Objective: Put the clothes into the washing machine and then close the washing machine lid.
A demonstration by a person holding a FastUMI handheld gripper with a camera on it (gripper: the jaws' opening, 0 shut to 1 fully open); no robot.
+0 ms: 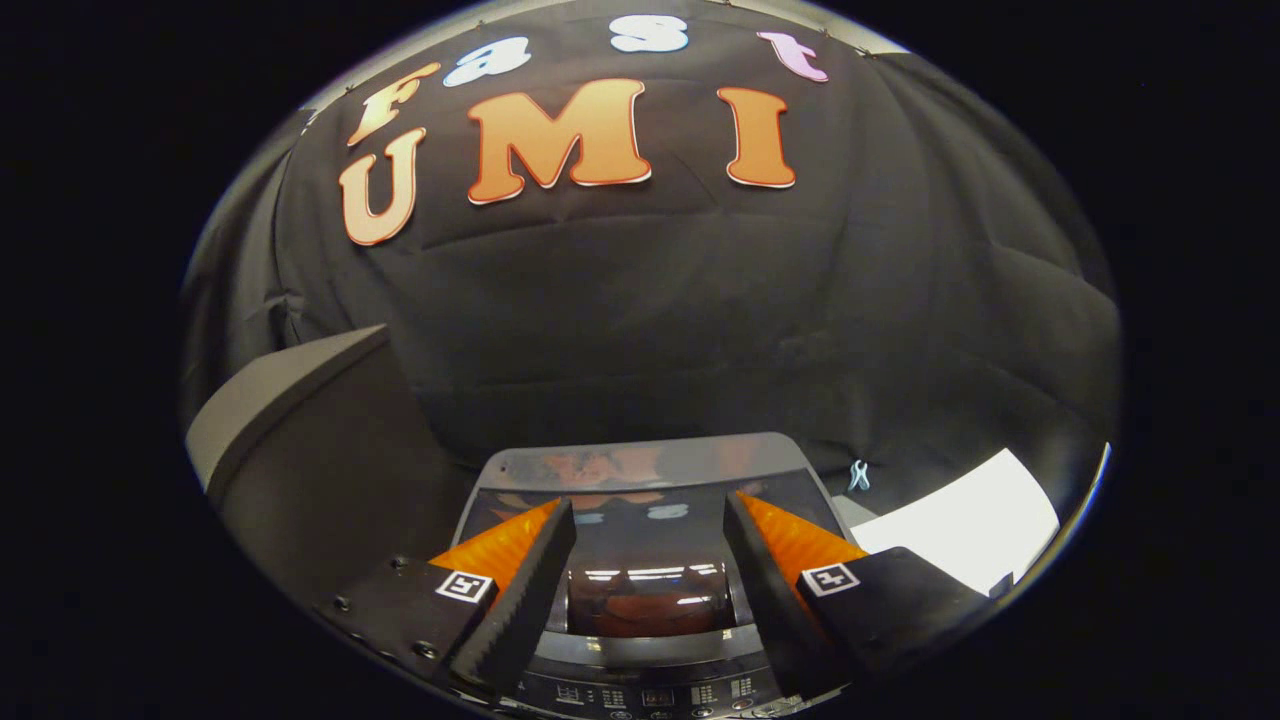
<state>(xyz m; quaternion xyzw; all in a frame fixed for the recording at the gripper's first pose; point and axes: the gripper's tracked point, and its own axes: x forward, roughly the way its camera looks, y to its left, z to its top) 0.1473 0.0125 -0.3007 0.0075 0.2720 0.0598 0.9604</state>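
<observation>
Glossy dark washing machine lid (640,478) looks down already, just beneath the claw (650,560); claw wide open, holding nothing. Best to press gently, confirm latch, then lift clear.

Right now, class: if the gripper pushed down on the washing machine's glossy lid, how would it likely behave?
The washing machine lid looks flat and glassy, with lamp reflections, so it is probably stiff and slippery. It already seems to lie closed above the control panel, so a push should barely move it. The gripper hangs open above it.
</observation>
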